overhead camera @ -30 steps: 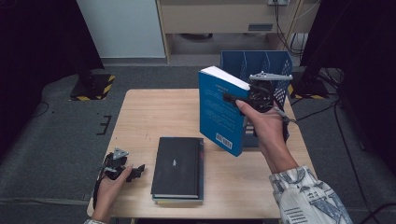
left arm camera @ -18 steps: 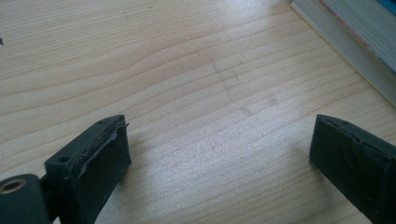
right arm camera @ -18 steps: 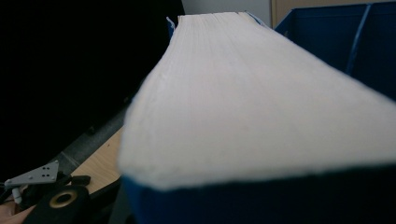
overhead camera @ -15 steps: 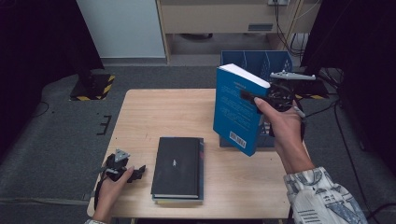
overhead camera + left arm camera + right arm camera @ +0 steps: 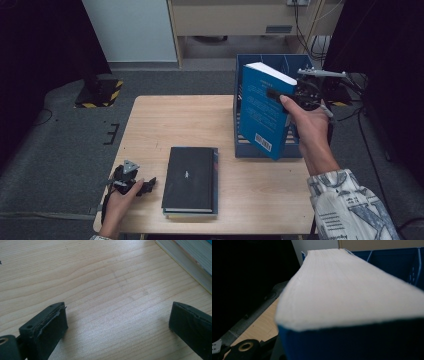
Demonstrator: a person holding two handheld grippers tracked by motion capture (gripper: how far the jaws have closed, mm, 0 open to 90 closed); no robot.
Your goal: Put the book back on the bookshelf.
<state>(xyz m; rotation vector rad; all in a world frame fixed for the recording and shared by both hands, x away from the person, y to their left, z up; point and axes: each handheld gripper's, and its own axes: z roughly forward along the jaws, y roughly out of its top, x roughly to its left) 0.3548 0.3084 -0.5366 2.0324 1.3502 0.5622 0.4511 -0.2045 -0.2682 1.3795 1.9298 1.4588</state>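
The right hand-held gripper [image 5: 285, 97] has carried the blue book [image 5: 262, 112] away from the middle of the bench [image 5: 150, 125] toward the blue rack [image 5: 260, 62] at the far right corner: a second ago the book hung over the bench's centre-right, and now it stands upright in the air just in front of the rack, overlapping its front wall. The jaws are clamped on the book's upper edge, part-closed across its thickness; the right gripper view looks straight along the white page block [image 5: 352, 290], with the rack's blue walls [image 5: 392, 262] beyond. By my judgement, the book is on its way into the rack and needs lifting over the front wall before release. The left hand-held gripper [image 5: 142, 185] rests on the bench's near left, jaws spread wide with nothing between them, unmoved, beside the black book [image 5: 190, 177] stacked on another, probably next to go.
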